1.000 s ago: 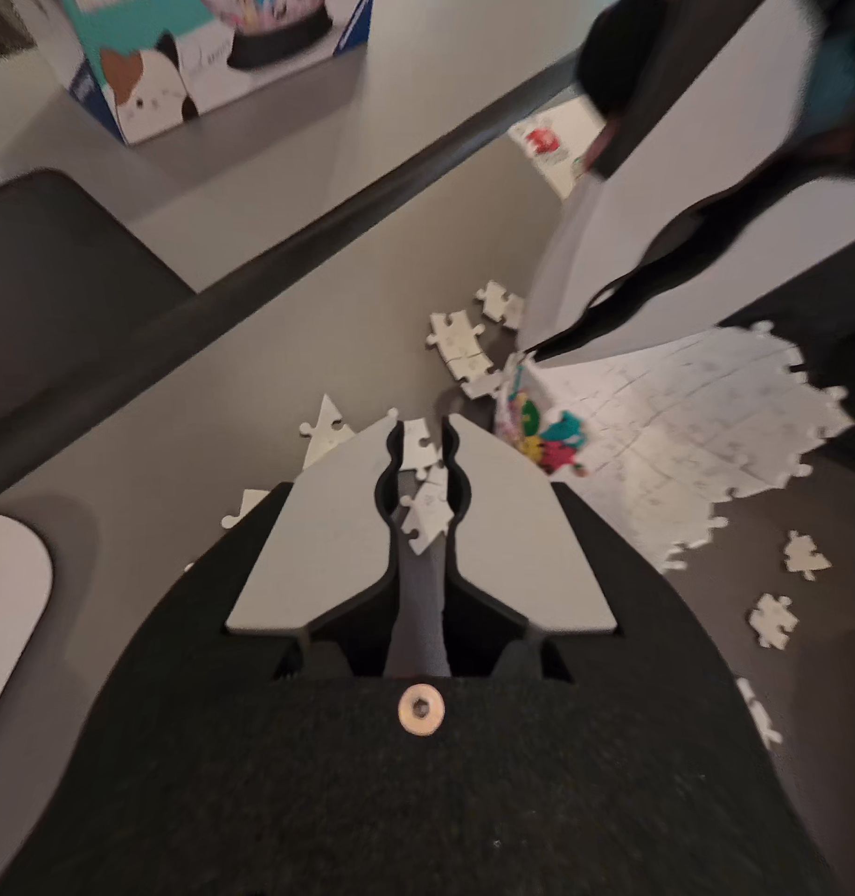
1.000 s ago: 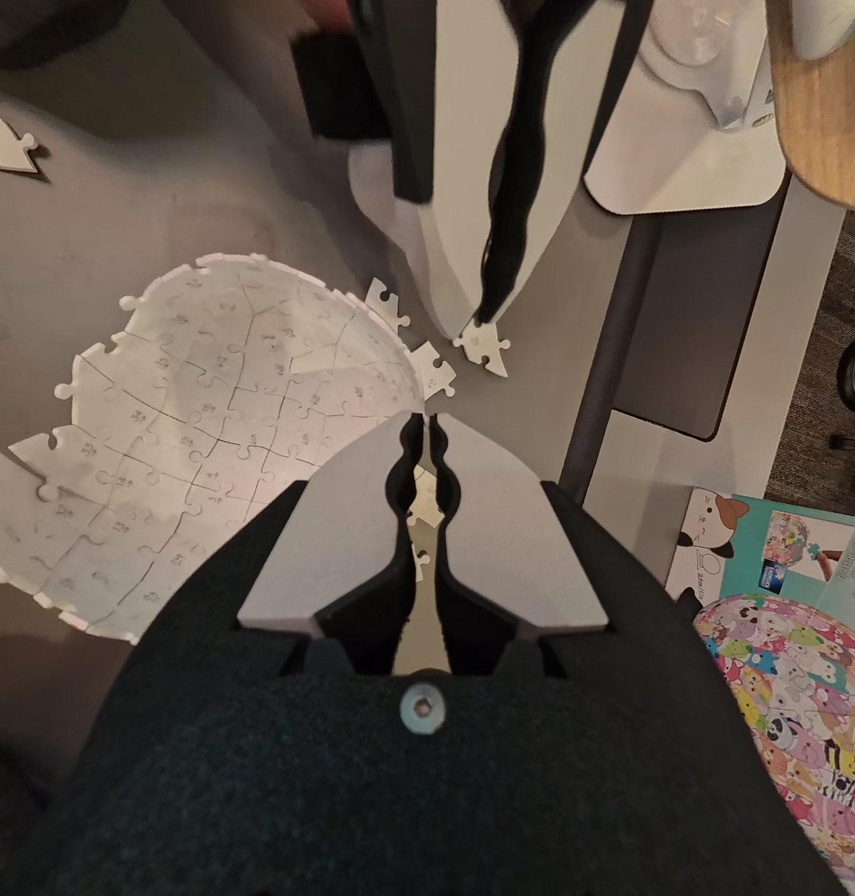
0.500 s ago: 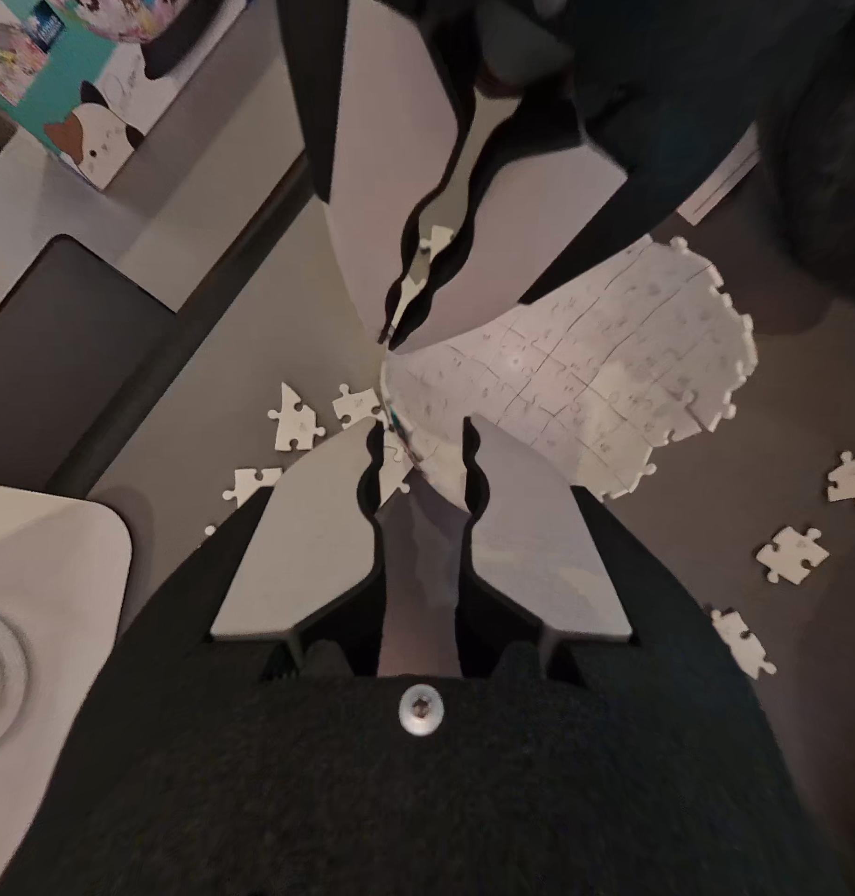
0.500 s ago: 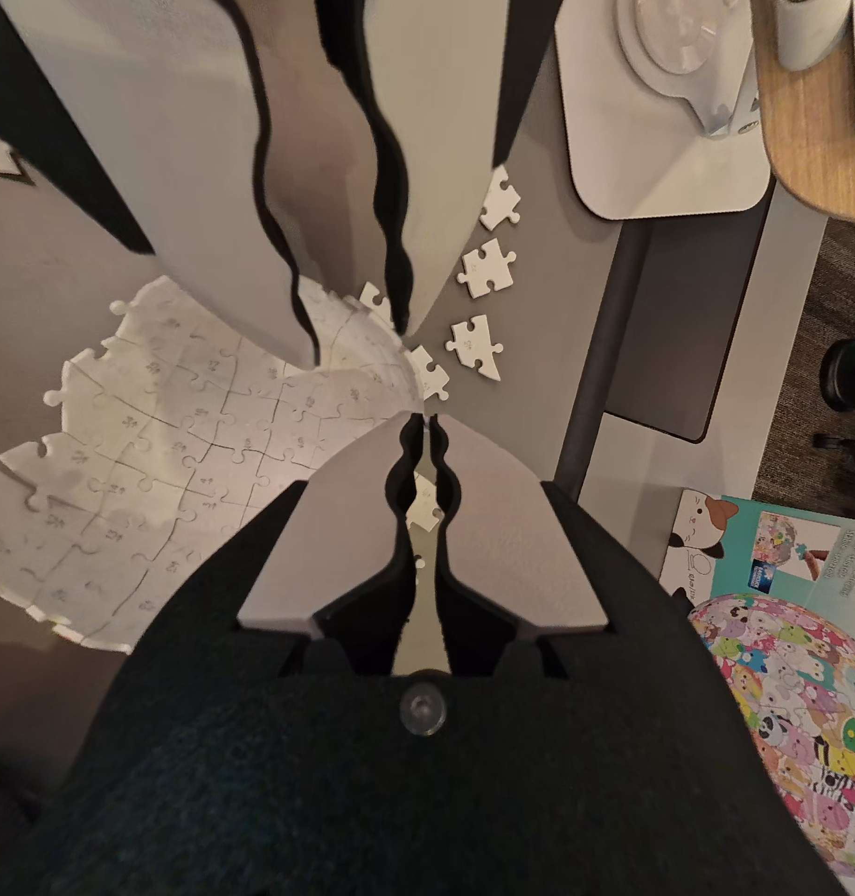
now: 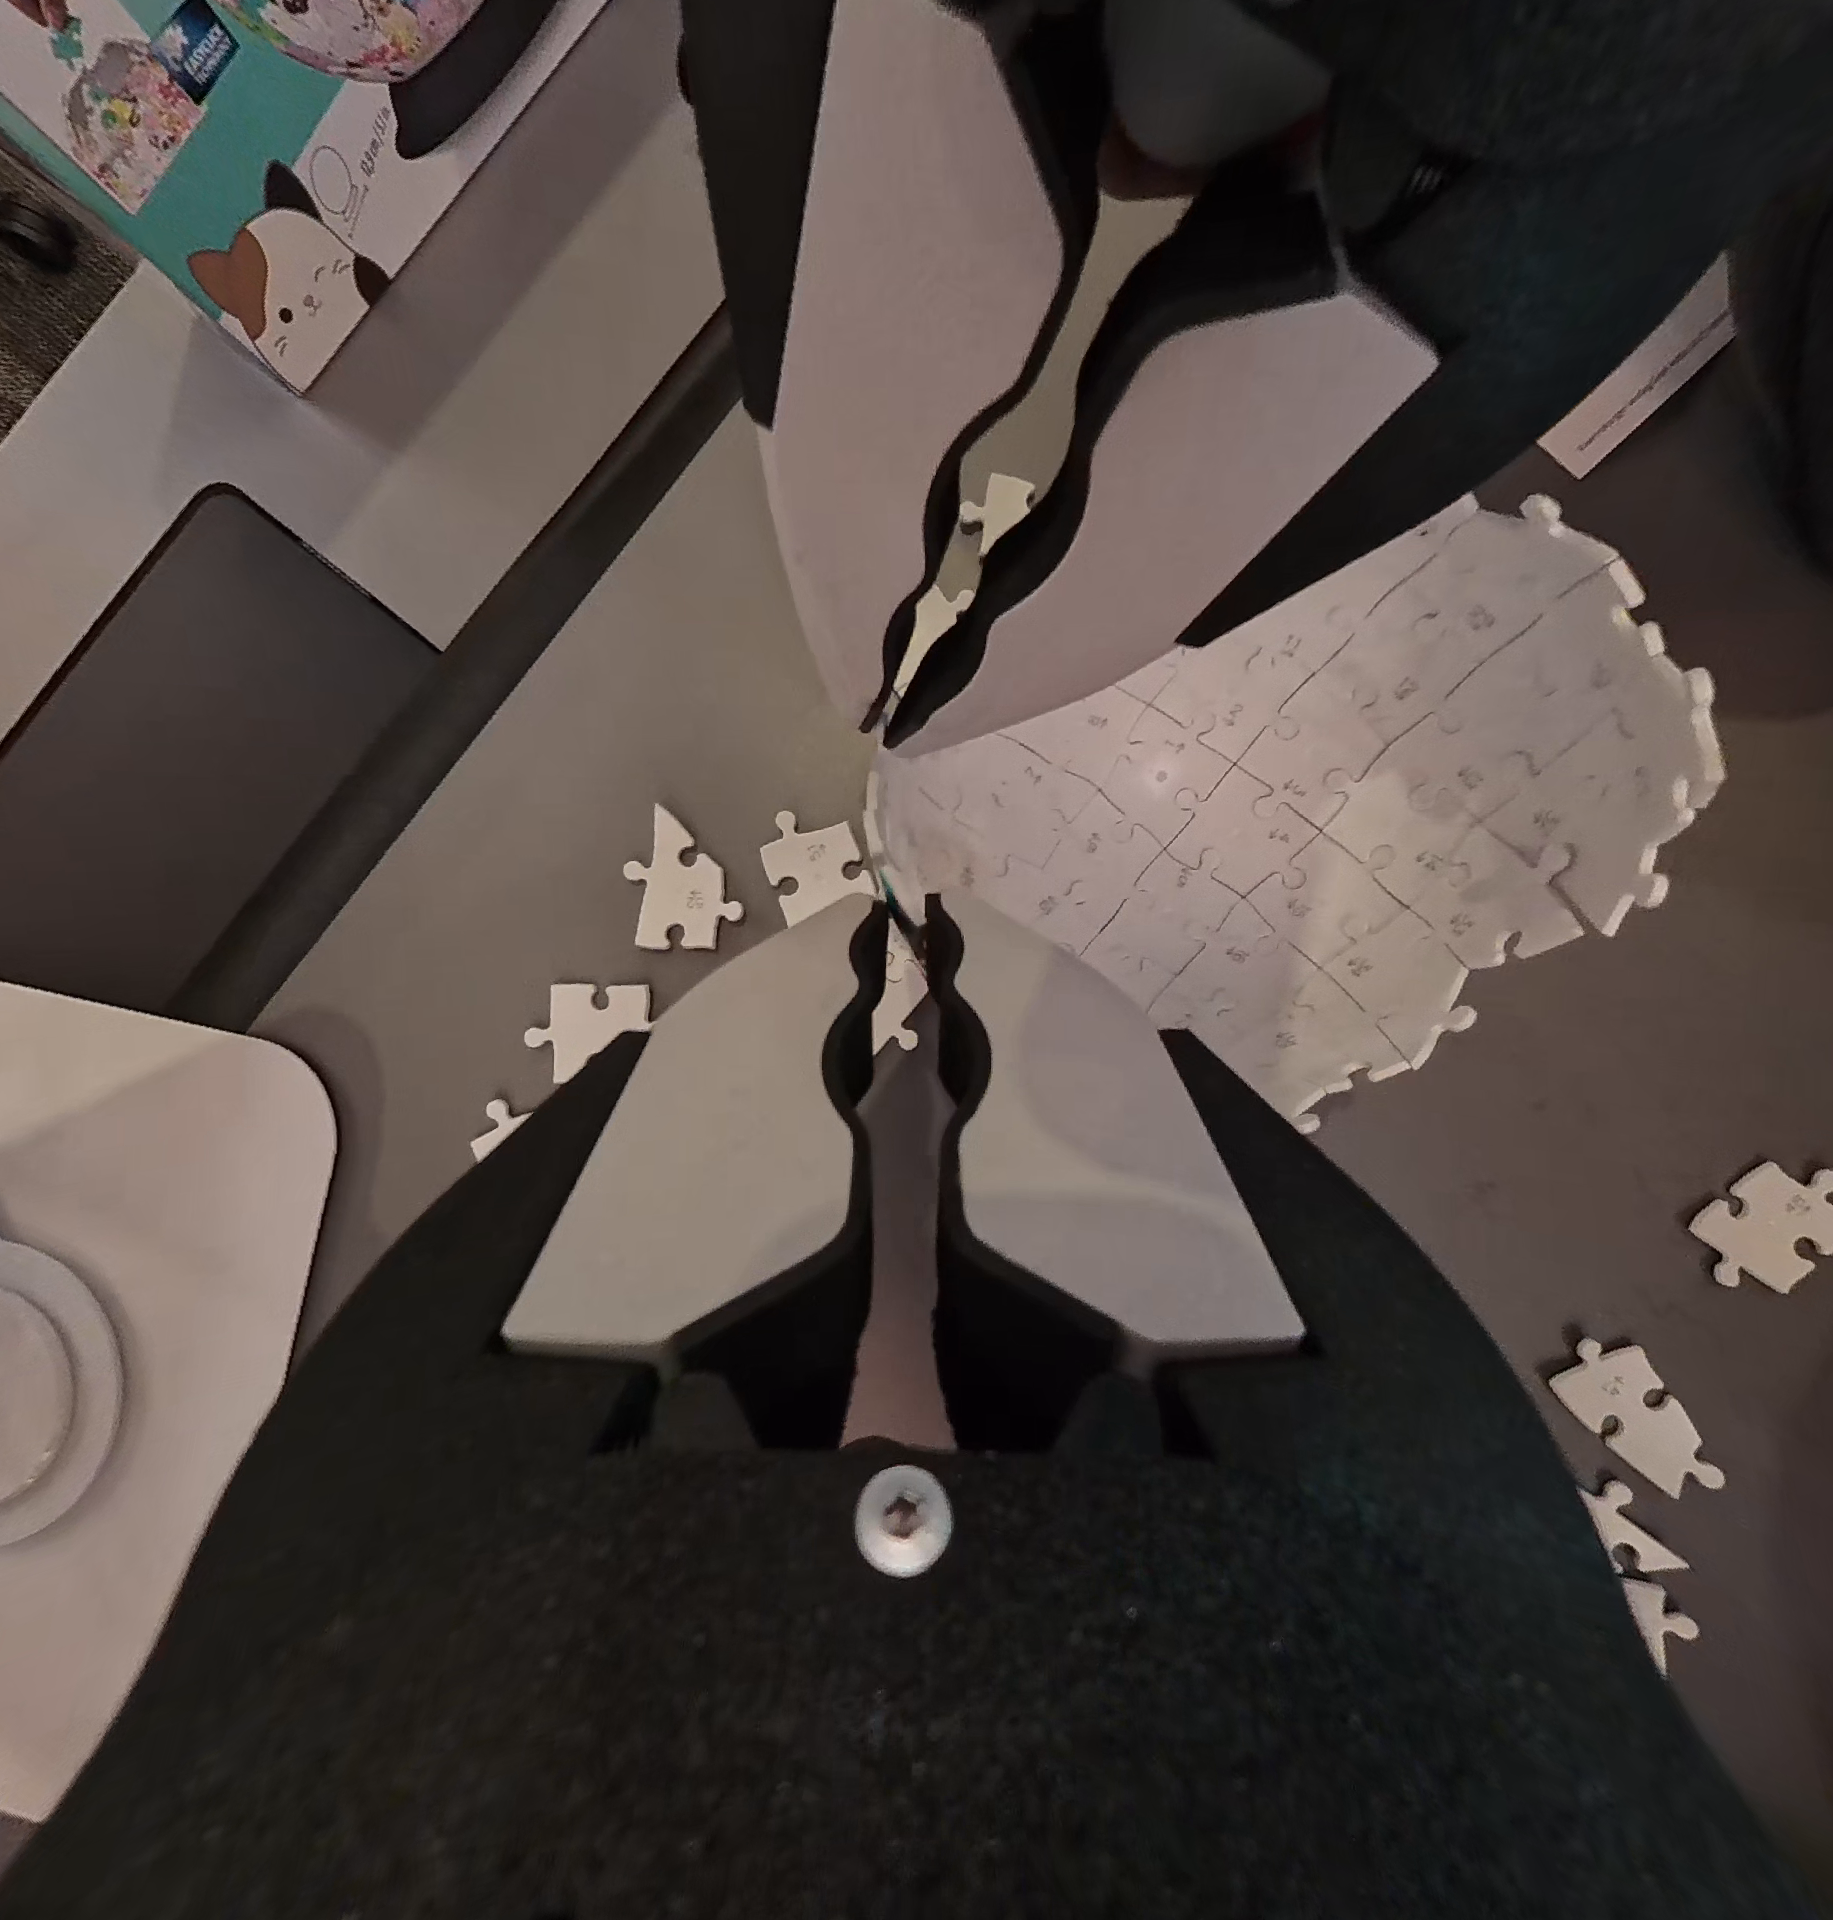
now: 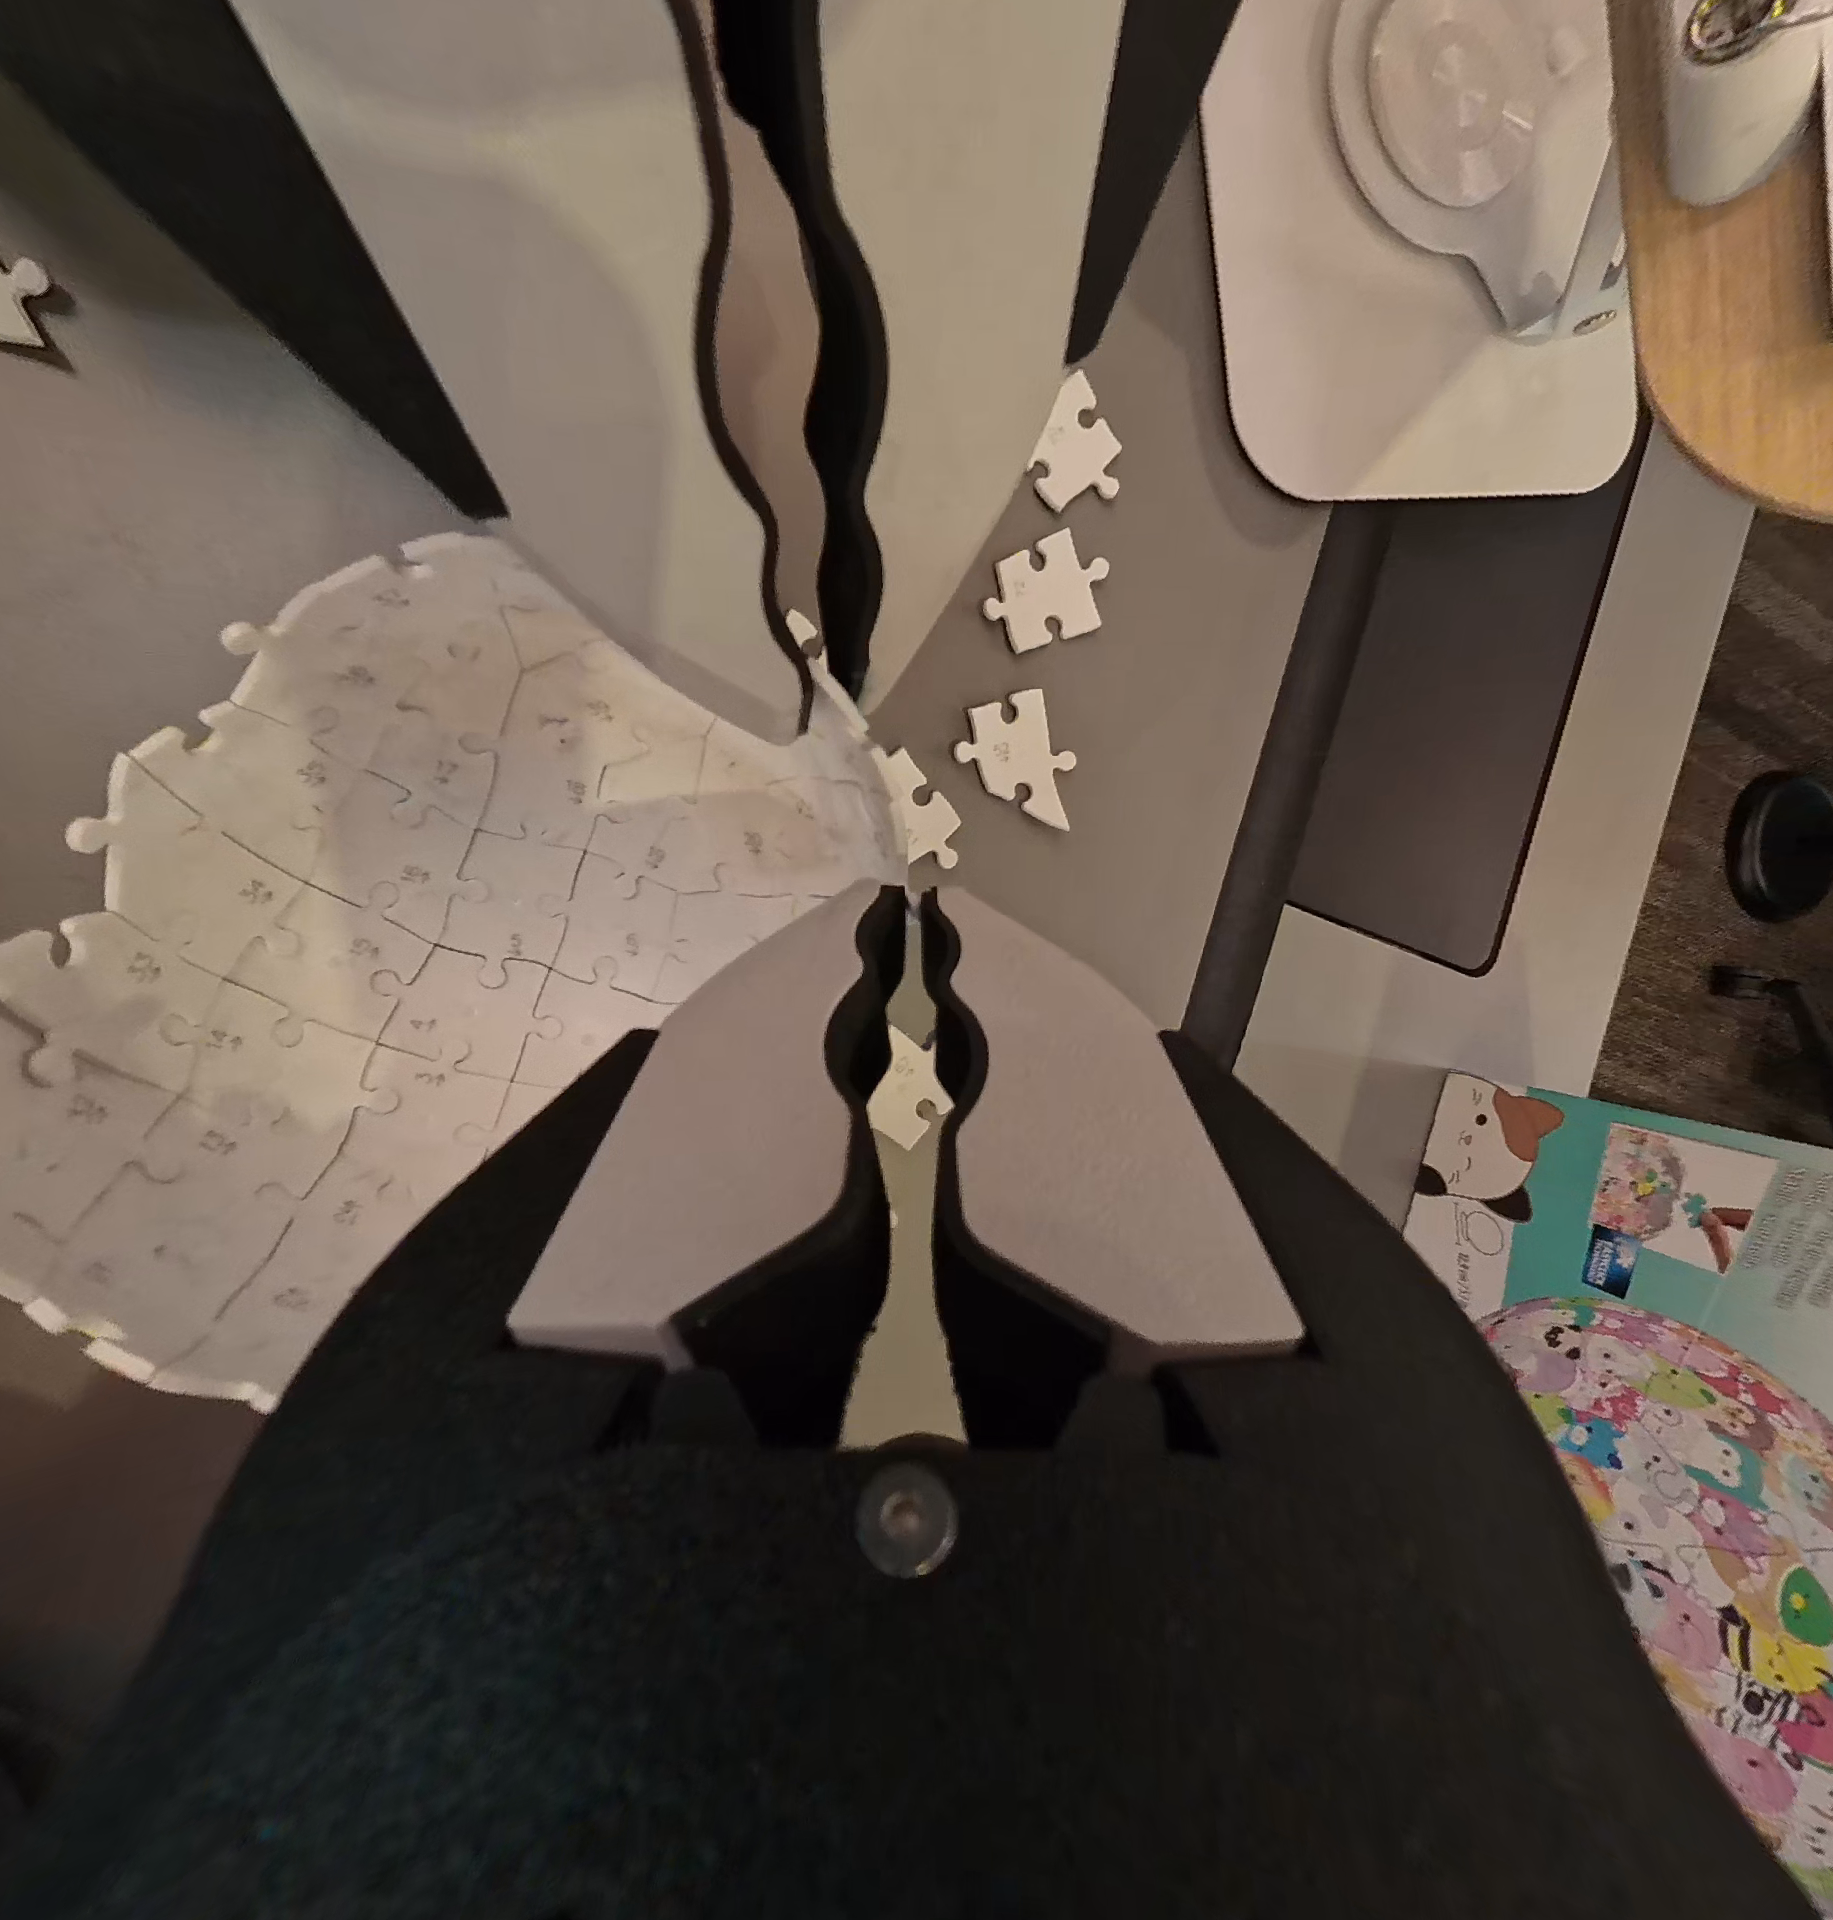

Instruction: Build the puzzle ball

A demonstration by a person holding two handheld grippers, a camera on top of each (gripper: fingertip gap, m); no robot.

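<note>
On the grey desk (image 5: pixel 299 935), with the half-built puzzle shell (image 5: pixel 1338 831) as landmark: to its left lie loose pieces (image 5: pixel 683 894). At its left rim both tongs meet. The left tongs (image 5: pixel 904 914) are closed on the shell's edge; the right tongs (image 6: pixel 904 904) are closed on a single piece (image 6: pixel 904 1091), close beside that rim. Judged roughly half done: one bowl-shaped section joined, many pieces unplaced. Only the right wrist view shows the box's ball picture (image 6: pixel 1722 1558); only the left shows loose pieces right of the shell.
</note>
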